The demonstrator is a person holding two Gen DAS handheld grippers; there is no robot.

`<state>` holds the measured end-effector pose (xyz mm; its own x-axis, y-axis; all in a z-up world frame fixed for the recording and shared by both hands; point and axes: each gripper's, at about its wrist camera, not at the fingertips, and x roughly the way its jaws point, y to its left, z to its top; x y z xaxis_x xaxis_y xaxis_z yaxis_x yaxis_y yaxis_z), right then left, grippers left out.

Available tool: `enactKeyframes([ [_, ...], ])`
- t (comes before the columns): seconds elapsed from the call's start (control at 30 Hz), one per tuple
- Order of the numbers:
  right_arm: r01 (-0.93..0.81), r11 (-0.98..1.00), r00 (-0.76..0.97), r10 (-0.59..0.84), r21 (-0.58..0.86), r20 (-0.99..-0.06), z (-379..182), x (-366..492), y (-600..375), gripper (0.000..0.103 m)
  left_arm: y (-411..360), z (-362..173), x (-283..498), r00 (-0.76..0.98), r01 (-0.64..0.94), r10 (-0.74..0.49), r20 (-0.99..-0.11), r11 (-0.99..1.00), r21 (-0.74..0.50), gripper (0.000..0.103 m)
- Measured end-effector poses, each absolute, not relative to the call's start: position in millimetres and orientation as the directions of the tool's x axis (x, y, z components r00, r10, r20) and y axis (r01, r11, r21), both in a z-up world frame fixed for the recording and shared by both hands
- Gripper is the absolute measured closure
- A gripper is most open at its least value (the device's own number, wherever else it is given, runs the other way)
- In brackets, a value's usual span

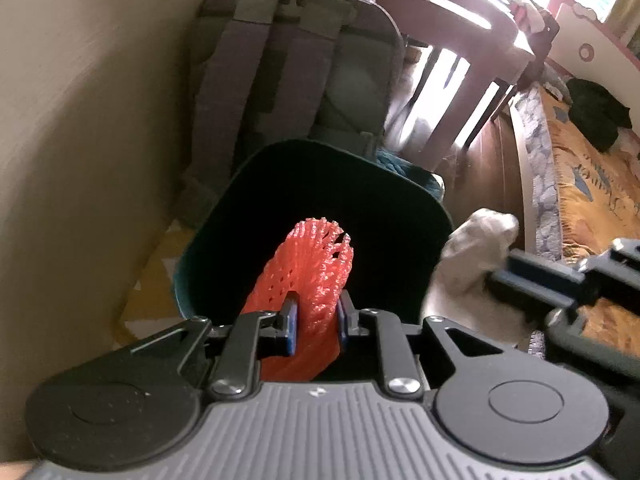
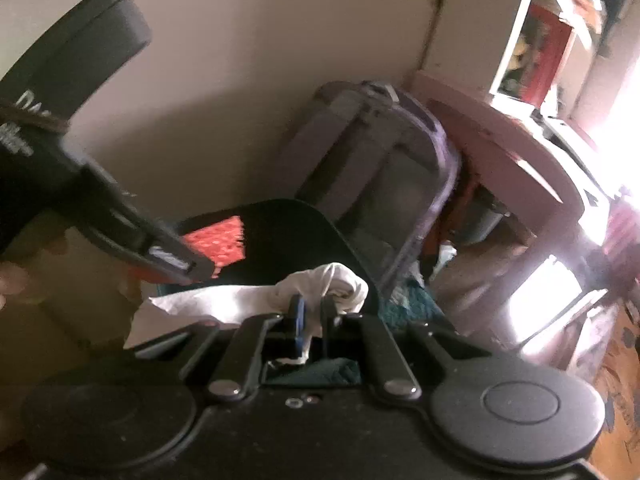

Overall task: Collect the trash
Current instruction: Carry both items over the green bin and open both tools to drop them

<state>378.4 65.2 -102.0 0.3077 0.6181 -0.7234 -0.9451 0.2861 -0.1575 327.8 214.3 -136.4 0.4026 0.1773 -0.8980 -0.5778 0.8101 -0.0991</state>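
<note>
My left gripper (image 1: 317,322) is shut on an orange foam net sleeve (image 1: 310,268) and holds it over the open mouth of a dark green trash bin (image 1: 424,216). The sleeve also shows in the right wrist view (image 2: 218,242), with the left gripper (image 2: 200,270) over the bin (image 2: 320,220). My right gripper (image 2: 313,316) is shut on a crumpled white paper tissue (image 2: 336,280), just beside the bin's rim. That tissue shows in the left wrist view (image 1: 476,240), right of the bin, with the right gripper (image 1: 500,276) behind it.
A grey backpack (image 1: 280,80) leans on the beige wall (image 1: 80,120) behind the bin. A pink wooden desk (image 1: 460,28) stands at the right. A patterned orange bedspread (image 1: 592,184) with dark clothing (image 1: 596,112) lies at far right. Teal fabric (image 2: 412,304) lies beside the bin.
</note>
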Motion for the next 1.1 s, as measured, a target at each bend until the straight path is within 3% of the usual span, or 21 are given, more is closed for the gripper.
enactKeyframes([
  [0.4,-0.94,0.256,0.325,0.462,-0.226,-0.825,-180,386,141,0.095,259,-199,369,0.271,-0.563,0.158,-0.949,0.826,-0.023,0.085],
  [0.9,-0.935,0.303,0.295,0.373,-0.185,-0.879,-208,402,154,0.087,263,-242,391,0.193,-0.568,0.086,-0.977,0.822,-0.039,0.082],
  [1.1,-0.933,0.317,0.288,0.38,-0.168,-0.879,-207,402,148,0.083,264,-246,382,0.183,-0.592,0.083,-0.98,0.805,-0.043,0.07],
])
